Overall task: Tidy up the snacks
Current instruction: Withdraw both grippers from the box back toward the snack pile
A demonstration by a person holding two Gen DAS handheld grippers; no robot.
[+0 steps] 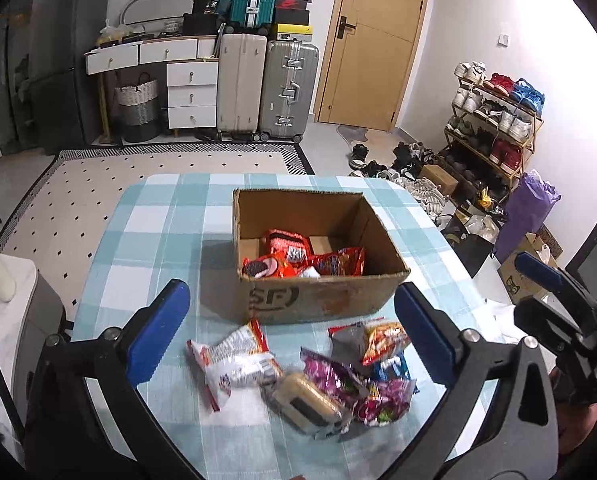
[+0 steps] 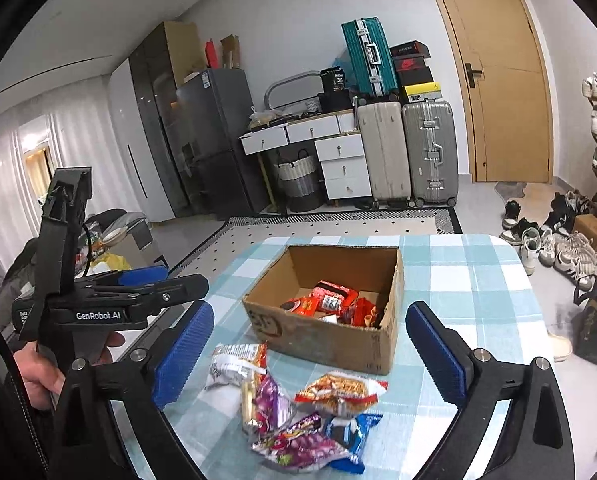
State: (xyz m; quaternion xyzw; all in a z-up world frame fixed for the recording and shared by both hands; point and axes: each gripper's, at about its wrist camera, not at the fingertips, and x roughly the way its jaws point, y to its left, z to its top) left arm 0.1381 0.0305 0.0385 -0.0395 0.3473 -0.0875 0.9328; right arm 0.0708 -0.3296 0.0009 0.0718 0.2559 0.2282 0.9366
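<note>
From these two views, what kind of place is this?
Likely a lived-in home, by the entry of an apartment: a shoe rack loaded with sneakers, stacked suitcases beside a drawer unit, and a fridge near a checked-cloth table.

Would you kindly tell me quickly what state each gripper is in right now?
Left gripper: open, holding nothing, above the loose snacks on the table.
Right gripper: open, holding nothing, also above the snacks.

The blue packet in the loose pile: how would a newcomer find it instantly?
Start at the cardboard box on the checked table. Loose snacks lie in front of it; the blue packet sits at the pile's near right edge, the only blue wrapper among red, purple and white ones.
</note>
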